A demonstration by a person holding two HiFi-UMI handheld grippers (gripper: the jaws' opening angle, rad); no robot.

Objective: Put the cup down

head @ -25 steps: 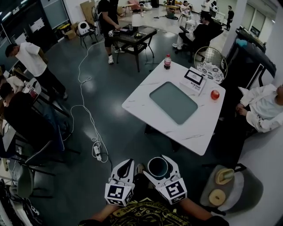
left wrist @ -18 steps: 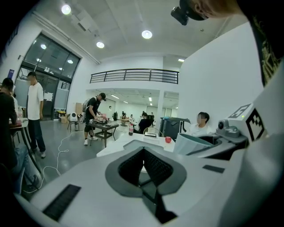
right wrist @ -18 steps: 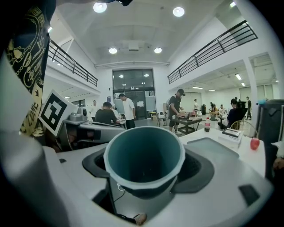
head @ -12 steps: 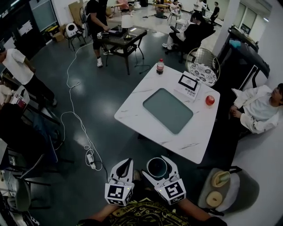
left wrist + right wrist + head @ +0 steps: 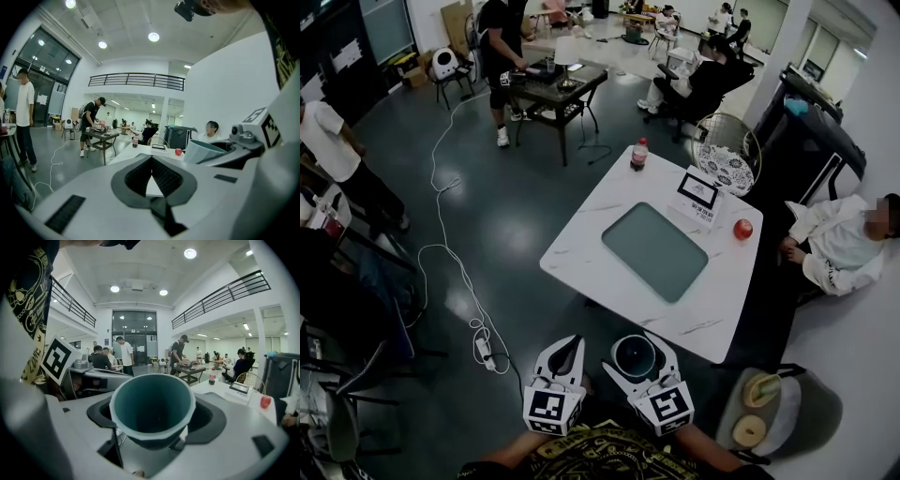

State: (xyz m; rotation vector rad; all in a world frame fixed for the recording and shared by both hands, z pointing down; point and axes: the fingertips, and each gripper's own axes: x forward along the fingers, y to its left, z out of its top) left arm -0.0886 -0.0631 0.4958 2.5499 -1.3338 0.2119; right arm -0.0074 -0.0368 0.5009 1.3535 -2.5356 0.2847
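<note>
A teal cup [image 5: 634, 355] with a pale rim stands upright between the jaws of my right gripper [image 5: 635, 345], which is shut on its sides. In the right gripper view the cup [image 5: 152, 408] fills the middle and looks empty inside. My left gripper [image 5: 569, 349] hangs just left of it, shut on nothing, its tips meeting [image 5: 151, 161]. The cup [image 5: 206, 151] also shows at the right of the left gripper view. Both grippers are held close to my body, short of the white table [image 5: 581, 246], which carries a green mat [image 5: 654, 250].
On the table stand a cola bottle [image 5: 639, 153], a small framed box [image 5: 698, 197] and a red apple [image 5: 742, 228]. A person in white [image 5: 830, 253] sits at its right side. A grey chair [image 5: 814, 412] with round items is at my right. A cable [image 5: 455, 272] lies on the floor to the left.
The table has come nearer and shifted left in the head view as I walk toward it. Both grippers keep their places, the cup still held.
</note>
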